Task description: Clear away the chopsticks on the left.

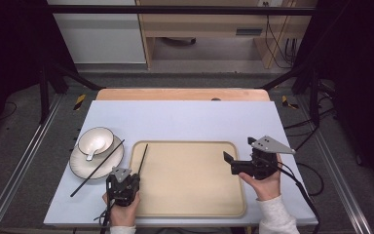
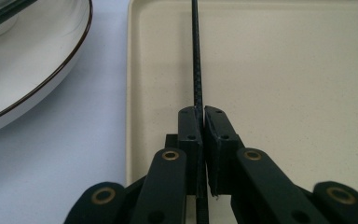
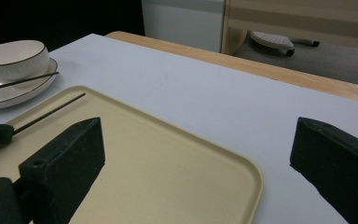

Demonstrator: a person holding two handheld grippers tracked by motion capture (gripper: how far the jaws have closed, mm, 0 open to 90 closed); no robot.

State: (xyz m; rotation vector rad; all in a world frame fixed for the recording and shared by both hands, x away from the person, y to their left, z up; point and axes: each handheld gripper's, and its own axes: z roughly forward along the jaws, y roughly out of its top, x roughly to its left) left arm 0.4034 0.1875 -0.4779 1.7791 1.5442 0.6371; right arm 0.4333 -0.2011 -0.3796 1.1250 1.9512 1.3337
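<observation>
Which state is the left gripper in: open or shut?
Shut: the left gripper has its jaws pressed on a chopstick lying over the tray.

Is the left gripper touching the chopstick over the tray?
Touching. In the left gripper view, the left gripper has both jaws shut on the chopstick, no gap at either side.

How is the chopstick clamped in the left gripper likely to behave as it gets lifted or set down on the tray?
The chopstick looks straight and rigid, so it probably won't droop. It is thin and held near one end by the left gripper, so it may pivot or slip. On the smooth tray it could roll, though the raised rim should stop it.
</observation>
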